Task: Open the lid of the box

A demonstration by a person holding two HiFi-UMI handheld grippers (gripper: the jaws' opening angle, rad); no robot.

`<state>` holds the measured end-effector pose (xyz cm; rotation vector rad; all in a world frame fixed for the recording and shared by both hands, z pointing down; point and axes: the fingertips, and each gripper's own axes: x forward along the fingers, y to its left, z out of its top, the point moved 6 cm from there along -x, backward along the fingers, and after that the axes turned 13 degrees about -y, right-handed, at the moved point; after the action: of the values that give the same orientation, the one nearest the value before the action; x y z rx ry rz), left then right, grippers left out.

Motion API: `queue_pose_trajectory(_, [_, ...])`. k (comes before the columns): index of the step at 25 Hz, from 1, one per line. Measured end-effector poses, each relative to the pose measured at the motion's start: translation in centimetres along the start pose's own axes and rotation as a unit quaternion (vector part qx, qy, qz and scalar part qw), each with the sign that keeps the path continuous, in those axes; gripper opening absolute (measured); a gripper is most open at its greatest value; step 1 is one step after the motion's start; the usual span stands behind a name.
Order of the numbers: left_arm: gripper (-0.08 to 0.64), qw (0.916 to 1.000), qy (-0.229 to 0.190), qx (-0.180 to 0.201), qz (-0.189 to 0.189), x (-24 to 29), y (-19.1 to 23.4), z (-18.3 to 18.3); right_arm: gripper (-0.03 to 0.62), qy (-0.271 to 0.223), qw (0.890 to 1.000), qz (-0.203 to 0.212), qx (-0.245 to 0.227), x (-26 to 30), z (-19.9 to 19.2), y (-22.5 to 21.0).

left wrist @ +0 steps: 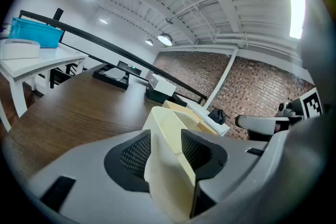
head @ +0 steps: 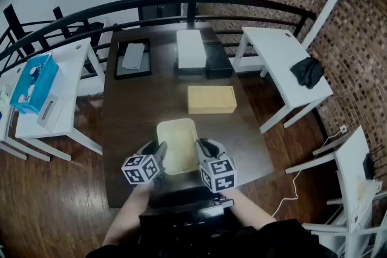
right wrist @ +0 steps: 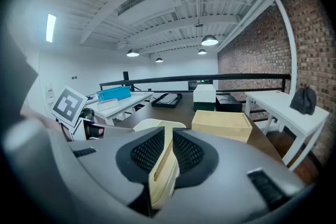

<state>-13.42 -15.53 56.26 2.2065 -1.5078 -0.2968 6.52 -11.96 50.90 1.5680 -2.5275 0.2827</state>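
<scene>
Head view: your left gripper [head: 159, 152] and right gripper [head: 202, 149] each pinch a side rim of what looks like the cream lid [head: 177, 143]. It is near you, apart from the tan box [head: 211, 99] on the bench [head: 139, 109]. Keep it level and your squeeze even.
</scene>
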Motion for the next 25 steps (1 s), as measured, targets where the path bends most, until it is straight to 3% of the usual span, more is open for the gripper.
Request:
queue_pose_trajectory(7, [0.170,0.9997,0.014,-0.018,-0.001,-0.2,0.3,-0.7,0.052,0.054,0.997,-0.016,-0.058,2.1,-1.8,0.9])
queue_pose_trajectory(9, [0.168,0.9996,0.020,-0.021,0.000,-0.2,0.4,-0.8,0.052,0.073,0.995,-0.029,-0.060,2.6,-2.7,0.8])
queue_pose_trajectory(11, [0.167,0.9995,0.026,-0.019,0.000,0.0,0.3,-0.8,0.120,0.092,0.994,-0.036,-0.053,3.0,-3.6,0.5])
queue_pose_trajectory(13, [0.167,0.9996,0.028,-0.009,-0.002,0.1,0.1,-0.7,0.121,0.103,0.993,-0.039,-0.041,3.3,-4.2,0.4])
queue_pose_trajectory(20, [0.167,0.9994,0.032,0.000,-0.010,0.1,-0.1,-0.7,0.048,0.121,0.989,-0.068,-0.055,3.9,-5.1,0.9])
queue_pose_trajectory(25, [0.167,0.9994,0.032,0.006,-0.009,0.2,-0.2,-0.7,0.028,0.112,0.989,-0.092,-0.020,3.9,-4.5,0.7])
